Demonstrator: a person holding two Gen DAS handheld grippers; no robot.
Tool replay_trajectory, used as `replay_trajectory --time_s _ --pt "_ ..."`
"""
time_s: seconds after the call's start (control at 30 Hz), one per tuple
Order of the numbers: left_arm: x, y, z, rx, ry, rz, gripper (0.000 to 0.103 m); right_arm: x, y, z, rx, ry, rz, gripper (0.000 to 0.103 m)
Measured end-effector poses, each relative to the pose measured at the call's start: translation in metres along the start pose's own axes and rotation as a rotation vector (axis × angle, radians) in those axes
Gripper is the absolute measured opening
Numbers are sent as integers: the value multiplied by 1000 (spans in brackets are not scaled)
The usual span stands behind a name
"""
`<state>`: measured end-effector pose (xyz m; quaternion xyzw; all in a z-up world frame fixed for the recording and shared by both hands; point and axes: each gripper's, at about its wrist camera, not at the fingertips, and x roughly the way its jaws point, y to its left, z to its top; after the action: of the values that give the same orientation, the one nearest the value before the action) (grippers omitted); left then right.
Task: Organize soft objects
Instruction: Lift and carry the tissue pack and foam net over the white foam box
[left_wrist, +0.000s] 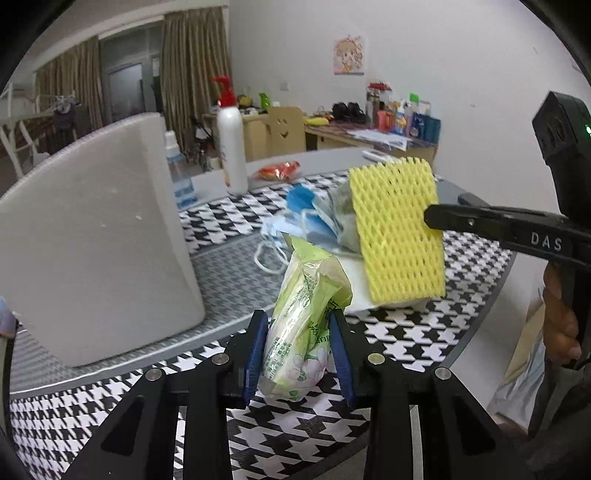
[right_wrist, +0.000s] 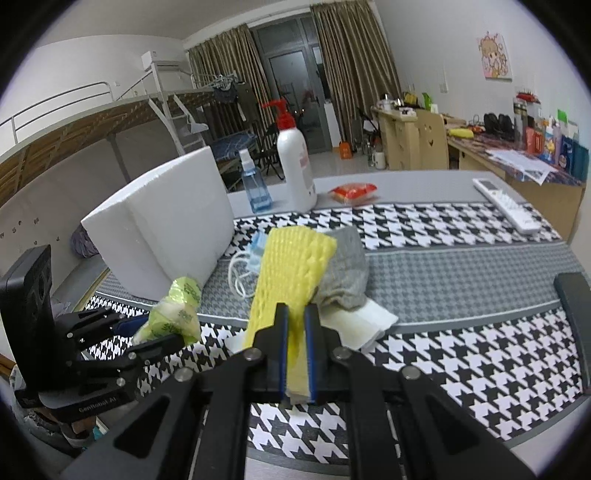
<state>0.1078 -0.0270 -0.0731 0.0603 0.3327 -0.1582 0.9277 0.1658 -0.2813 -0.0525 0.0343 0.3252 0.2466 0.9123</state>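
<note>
My left gripper (left_wrist: 298, 321) is shut on a green tissue pack (left_wrist: 306, 325), held just above the houndstooth cloth; the same pack (right_wrist: 177, 314) shows at lower left in the right wrist view. My right gripper (right_wrist: 296, 314) is shut on a yellow foam net (right_wrist: 291, 266), lifted off the table; in the left wrist view the net (left_wrist: 399, 232) hangs from the right gripper (left_wrist: 430, 218). Behind it lie blue face masks (left_wrist: 306, 214) and a grey sock (right_wrist: 343, 269), with a white folded cloth (right_wrist: 362, 321) under them.
A big white foam block (left_wrist: 96, 243) stands to the left on the houndstooth tablecloth (right_wrist: 461, 358). Behind are a white pump bottle (right_wrist: 295, 166), a blue spray bottle (right_wrist: 255, 184), a red snack packet (right_wrist: 354, 194) and a remote (right_wrist: 506, 203). A hand (left_wrist: 559, 317) holds the right gripper's handle.
</note>
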Motion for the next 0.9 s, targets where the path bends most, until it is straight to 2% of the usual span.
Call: replay_trajectory --time_s 0.1,0.9 --pt "-7 1 2 -8 -24 26 36 -3 3 4 -14 -15 5 11" --pt "-46 5 35 -41 -176 97 36 -29 19 30 -84 -130 6 10"
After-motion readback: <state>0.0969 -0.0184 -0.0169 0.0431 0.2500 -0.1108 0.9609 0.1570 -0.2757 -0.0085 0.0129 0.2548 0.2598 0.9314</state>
